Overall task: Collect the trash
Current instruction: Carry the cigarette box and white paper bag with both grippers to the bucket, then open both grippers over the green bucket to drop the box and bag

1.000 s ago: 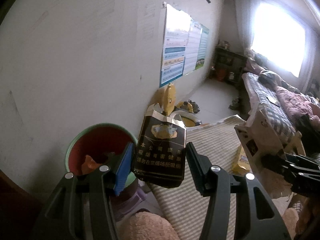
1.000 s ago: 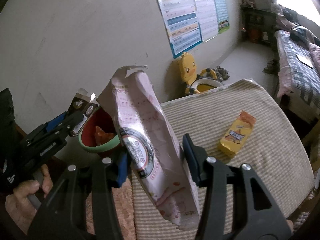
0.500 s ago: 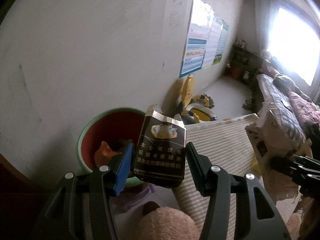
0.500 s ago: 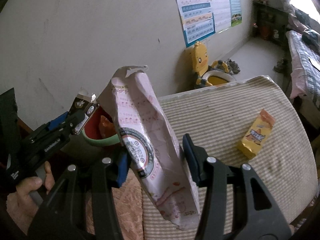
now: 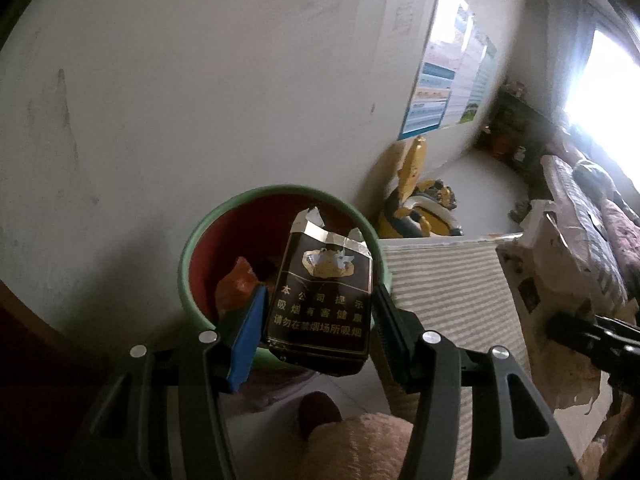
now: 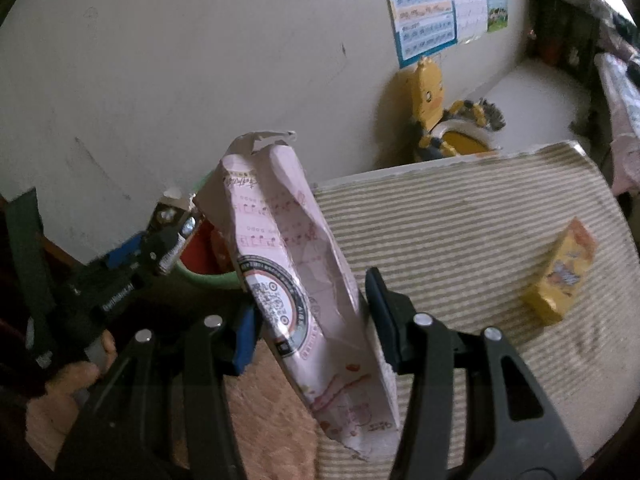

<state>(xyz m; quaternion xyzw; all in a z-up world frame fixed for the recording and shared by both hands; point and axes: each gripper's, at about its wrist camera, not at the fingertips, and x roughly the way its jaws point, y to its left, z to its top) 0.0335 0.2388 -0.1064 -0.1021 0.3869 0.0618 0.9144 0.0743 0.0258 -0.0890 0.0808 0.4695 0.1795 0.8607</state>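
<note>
Two tools: each carries one piece of trash, so both hands can unload at the bin in one trip.
Left tool (image 5: 318, 320): jaws closed on the dark cigarette pack (image 5: 322, 300), gripped by its two side faces low down, torn top up; held upright this way it should fall straight once let go.
Bin (image 5: 192, 248): green rim, red inside, directly beyond the left tool's tips and below the pack; an orange scrap (image 5: 236, 284) already lies in it.
Right tool (image 6: 310, 316): jaws clamped across the middle of the pink paper bag (image 6: 296, 264), which leans with its torn mouth up and toward the left tool; the mid grip probably keeps the limp bag from folding over.
Yellow packet (image 6: 562, 276): lies on the striped desk (image 6: 460, 220), well off to the right tool's right, not yet collected.
Judgement: the pack looks placed for release; the bag is near the bin but not yet over it.
</note>
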